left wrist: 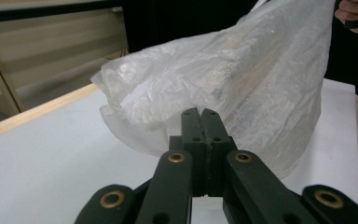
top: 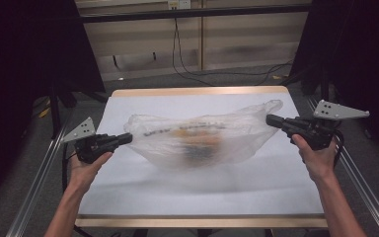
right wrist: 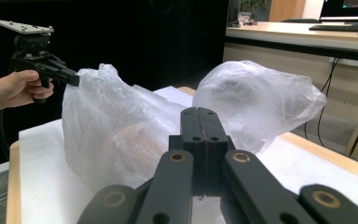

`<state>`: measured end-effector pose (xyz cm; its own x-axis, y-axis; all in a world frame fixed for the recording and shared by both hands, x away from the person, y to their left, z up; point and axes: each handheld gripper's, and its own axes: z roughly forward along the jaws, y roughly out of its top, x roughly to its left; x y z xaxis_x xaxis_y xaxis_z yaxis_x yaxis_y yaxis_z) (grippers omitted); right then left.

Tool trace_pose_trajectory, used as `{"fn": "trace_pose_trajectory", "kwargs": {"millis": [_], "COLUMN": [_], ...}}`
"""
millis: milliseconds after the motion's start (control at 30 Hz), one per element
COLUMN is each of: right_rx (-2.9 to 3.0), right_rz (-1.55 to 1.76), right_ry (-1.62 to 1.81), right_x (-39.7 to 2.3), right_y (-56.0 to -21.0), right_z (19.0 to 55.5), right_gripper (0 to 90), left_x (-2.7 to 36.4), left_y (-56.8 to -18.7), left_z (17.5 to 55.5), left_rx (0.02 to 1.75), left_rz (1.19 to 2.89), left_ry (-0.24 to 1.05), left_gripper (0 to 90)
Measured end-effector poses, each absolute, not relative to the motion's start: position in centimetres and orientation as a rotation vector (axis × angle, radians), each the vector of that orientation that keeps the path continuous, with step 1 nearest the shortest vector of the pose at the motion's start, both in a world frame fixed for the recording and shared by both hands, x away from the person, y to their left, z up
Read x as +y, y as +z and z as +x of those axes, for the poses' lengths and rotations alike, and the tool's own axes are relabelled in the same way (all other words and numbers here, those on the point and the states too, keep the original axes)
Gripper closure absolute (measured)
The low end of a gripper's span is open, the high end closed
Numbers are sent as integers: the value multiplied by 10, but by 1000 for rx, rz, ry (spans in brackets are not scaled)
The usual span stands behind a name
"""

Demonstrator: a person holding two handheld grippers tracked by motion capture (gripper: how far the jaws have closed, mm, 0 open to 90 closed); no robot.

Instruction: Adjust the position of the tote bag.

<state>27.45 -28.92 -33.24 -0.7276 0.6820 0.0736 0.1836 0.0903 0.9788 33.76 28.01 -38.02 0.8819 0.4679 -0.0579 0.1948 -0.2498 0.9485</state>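
Black jaws of left gripper point(left wrist: 199, 114) and right gripper point(right wrist: 198, 112) sit together, each clamped on an edge of the plastic bag point(top: 197, 138), stretched mid-frame above the table point(top: 128, 187). Risk: thin film tearing or slipping free, dropping contents.

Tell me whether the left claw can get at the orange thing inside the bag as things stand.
Probably not: the left claw is shut on the plastic bag at its end, and the film wraps the orange thing.
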Motion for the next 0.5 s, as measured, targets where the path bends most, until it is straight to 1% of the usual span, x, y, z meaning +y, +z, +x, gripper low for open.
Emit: {"fn": "trace_pose_trajectory", "kwargs": {"millis": [333,500], "right_rx": [2037,2070], "right_rz": [863,885], "right_ry": [1639,1611], "right_x": [-290,-287], "right_y": [-350,-360], "right_z": [276,279], "right_gripper": [900,900], "left_x": [278,274], "left_y": [-387,-392], "left_z": [338,339], "left_rx": [477,475], "left_rz": [1865,1886], "left_ry": [274,249], "left_gripper": [900,900]}}
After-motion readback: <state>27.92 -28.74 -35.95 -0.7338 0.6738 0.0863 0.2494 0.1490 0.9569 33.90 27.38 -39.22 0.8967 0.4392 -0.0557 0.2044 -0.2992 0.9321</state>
